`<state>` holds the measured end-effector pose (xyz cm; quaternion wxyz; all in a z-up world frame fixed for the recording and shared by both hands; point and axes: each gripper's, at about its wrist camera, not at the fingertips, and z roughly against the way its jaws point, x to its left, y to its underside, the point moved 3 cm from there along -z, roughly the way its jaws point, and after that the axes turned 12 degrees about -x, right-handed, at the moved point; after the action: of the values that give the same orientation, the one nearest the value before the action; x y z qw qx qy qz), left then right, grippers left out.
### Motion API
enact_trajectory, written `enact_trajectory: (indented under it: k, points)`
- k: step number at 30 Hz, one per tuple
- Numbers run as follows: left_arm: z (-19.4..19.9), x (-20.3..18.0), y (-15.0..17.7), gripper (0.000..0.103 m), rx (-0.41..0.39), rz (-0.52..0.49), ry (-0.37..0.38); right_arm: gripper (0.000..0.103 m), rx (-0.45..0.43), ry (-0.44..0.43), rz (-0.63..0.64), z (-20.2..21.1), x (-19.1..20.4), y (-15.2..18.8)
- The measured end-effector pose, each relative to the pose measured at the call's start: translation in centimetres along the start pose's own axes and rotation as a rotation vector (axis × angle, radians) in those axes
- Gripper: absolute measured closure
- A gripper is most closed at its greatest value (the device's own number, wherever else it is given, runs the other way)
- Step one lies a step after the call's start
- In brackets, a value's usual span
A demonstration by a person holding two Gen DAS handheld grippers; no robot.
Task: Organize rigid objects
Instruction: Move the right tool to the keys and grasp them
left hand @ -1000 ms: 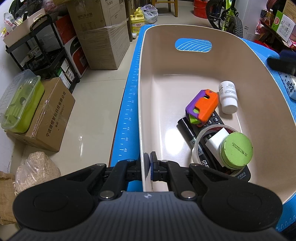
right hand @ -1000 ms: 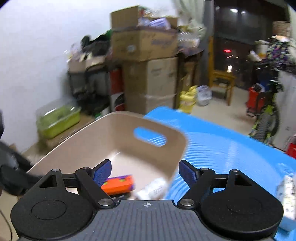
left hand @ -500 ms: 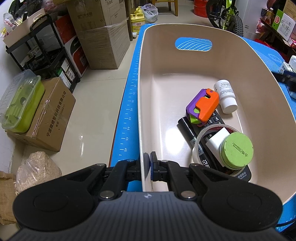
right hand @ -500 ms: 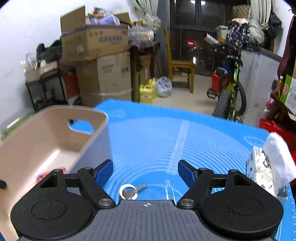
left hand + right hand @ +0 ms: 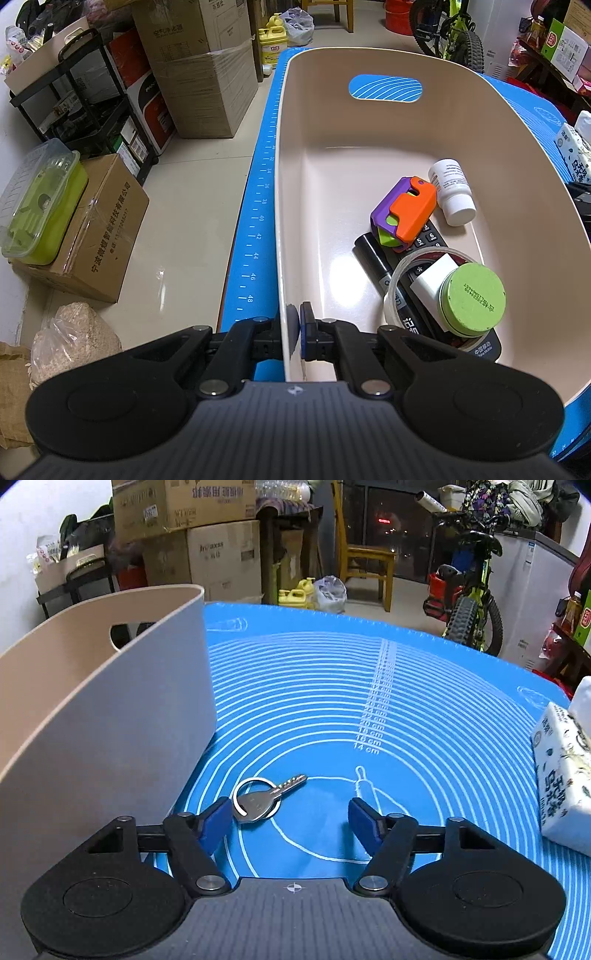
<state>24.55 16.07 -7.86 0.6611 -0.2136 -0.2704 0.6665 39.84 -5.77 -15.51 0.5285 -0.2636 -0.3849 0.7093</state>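
Note:
A beige bin (image 5: 480, 122) stands on the blue mat. My left gripper (image 5: 294, 326) is shut on the bin's near wall, one pad on each side of the rim. Inside lie an orange and purple toy (image 5: 406, 210), a white bottle (image 5: 452, 192), a black remote (image 5: 424, 243), a black marker (image 5: 373, 258), a tape ring (image 5: 397, 295) and a green-lidded jar (image 5: 472, 299). In the right wrist view a silver key on a ring (image 5: 264, 799) lies on the mat beside the bin's outer wall (image 5: 110, 720). My right gripper (image 5: 290, 823) hovers low over it, jaws closing, the key just inside the left pad (image 5: 216, 823), not gripped.
A tissue pack (image 5: 565, 771) lies on the mat at the right. The blue mat (image 5: 351, 701) stretches bare beyond the key. On the floor left of the table stand cardboard boxes (image 5: 92, 229), a green lidded container (image 5: 40, 199) and a shelf rack (image 5: 85, 96). A bicycle (image 5: 469, 602) stands behind.
The right gripper swung away from the bin, dropped toward the mat and now sits over the key, with its jaws narrower. The left gripper kept its grip on the bin wall.

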Motion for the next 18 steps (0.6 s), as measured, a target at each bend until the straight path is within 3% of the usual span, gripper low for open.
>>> enact_trajectory:
  k: [5, 13, 18]
  points:
    - [-0.1, 0.1, 0.1, 0.096, 0.002, 0.001, 0.006, 0.037, -0.002, -0.008, -0.022, -0.5, 0.6, 0.5]
    - [-0.3, 0.2, 0.3, 0.096, 0.004, 0.002, 0.013, 0.063, -0.040, -0.015, 0.029, -0.7, 2.2, 0.4]
    - [-0.2, 0.2, 0.3, 0.096, 0.003, 0.004, 0.014, 0.074, -0.087, -0.012, 0.078, -0.1, 2.9, 0.2]
